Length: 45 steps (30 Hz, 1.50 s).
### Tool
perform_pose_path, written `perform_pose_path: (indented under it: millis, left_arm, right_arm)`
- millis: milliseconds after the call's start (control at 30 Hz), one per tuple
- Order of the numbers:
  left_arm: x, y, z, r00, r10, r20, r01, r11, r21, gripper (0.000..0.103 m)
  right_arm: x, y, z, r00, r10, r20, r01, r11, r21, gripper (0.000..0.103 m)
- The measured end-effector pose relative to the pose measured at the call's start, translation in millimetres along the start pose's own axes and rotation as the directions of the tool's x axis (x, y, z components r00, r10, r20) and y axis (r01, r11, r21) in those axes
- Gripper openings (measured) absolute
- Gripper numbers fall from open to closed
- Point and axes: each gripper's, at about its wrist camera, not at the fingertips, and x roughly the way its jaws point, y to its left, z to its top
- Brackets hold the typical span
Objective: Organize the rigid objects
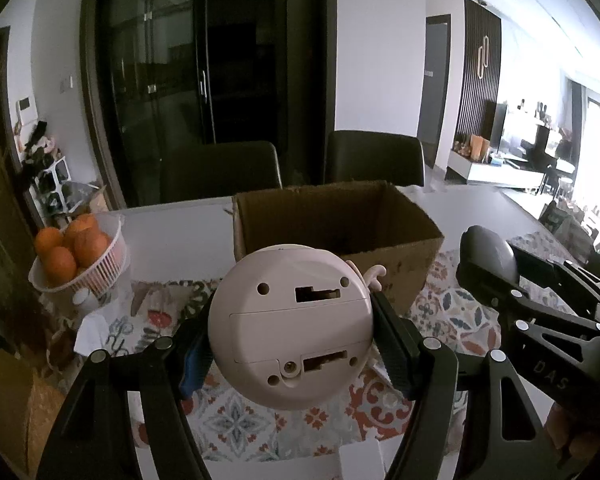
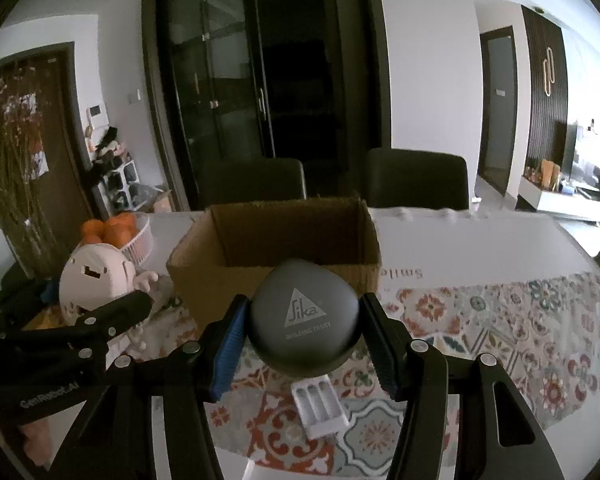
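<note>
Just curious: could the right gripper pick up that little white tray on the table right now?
Probably not: the right gripper is already shut on the grey case, so the tray below must wait.

A box (image 2: pixel 274 276) stands on the tabletop (image 2: pixel 480 240), with two chairs (image 2: pixel 418 178) behind it. A basket (image 1: pixel 100 264) of oranges (image 1: pixel 74 246) sits to its left. A tray (image 2: pixel 320 404) lies on the mat (image 2: pixel 500 320) before the box.
</note>
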Motion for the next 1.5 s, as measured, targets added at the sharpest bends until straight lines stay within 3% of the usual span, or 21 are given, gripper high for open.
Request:
perform_pose_path:
  millis: [333, 733, 1500]
  left_arm:
    - [10, 2, 28, 1.000, 0.002, 0.011, -0.003, 1.000, 0.004, 0.070]
    - [37, 1, 58, 1.000, 0.015, 0.018, -0.015, 0.999, 0.038, 0.070]
    - [123, 9, 74, 0.988, 0.001, -0.156, 0.005, 0.999, 0.039, 0.070]
  right_arm:
    - [8, 1, 29, 0.999, 0.010, 0.042, -0.010, 1.000, -0.019, 0.057]
    - [43, -9, 59, 1.000, 0.016, 0.005, -0.016, 1.000, -0.020, 0.057]
    - [126, -22, 80, 0.987, -0.005, -0.163, -0.011, 0.995, -0.097, 0.057]
